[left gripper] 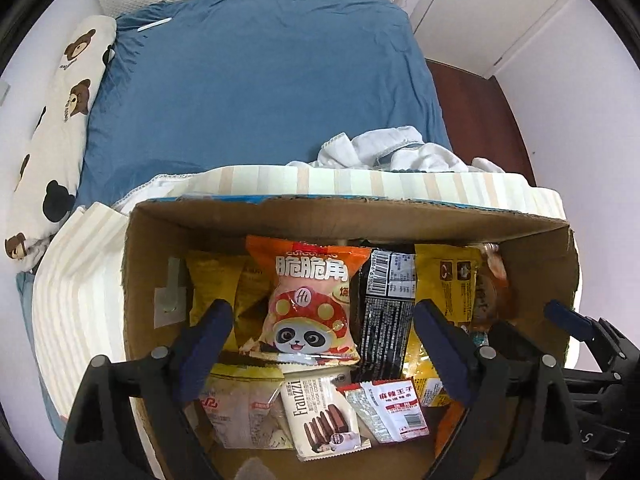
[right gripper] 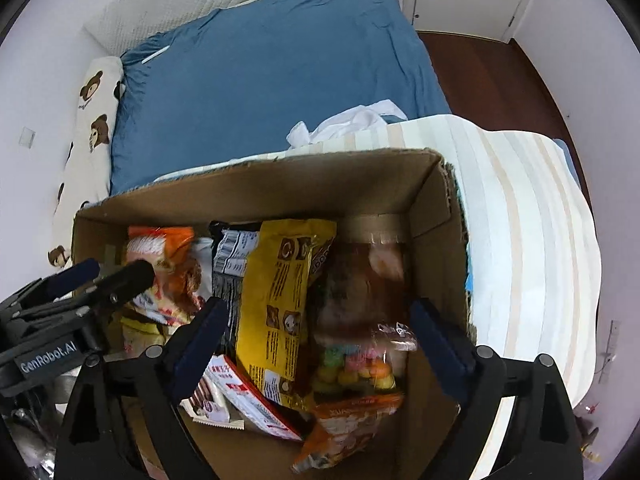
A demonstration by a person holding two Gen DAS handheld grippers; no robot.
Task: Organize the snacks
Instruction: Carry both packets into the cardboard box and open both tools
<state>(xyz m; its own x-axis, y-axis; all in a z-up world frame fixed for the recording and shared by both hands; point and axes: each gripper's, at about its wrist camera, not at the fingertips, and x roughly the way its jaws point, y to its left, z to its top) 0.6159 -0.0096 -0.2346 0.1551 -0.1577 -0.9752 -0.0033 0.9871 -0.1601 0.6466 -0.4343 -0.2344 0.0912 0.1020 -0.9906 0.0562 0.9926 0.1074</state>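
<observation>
An open cardboard box [left gripper: 152, 248] holds several snack packs. In the left wrist view, an orange panda chip bag [left gripper: 308, 304] stands at its middle, a black pack [left gripper: 386, 304] and a yellow pack [left gripper: 446, 280] to its right, a Franzzi wafer pack [left gripper: 320, 420] in front. My left gripper [left gripper: 322, 332] is open and empty above the box. In the right wrist view, my right gripper [right gripper: 316, 332] is open and empty over a yellow pack [right gripper: 280, 292] and a clear bag of coloured candies [right gripper: 356, 368]. The box wall [right gripper: 256, 196] shows there too.
The box sits on a striped folded blanket [right gripper: 528, 216] at the foot of a blue bed [left gripper: 256, 88]. A bear-print pillow [left gripper: 60, 132] lies at the left. White crumpled cloth [left gripper: 384, 150] lies behind the box. Dark wood floor [right gripper: 488, 64] is to the right.
</observation>
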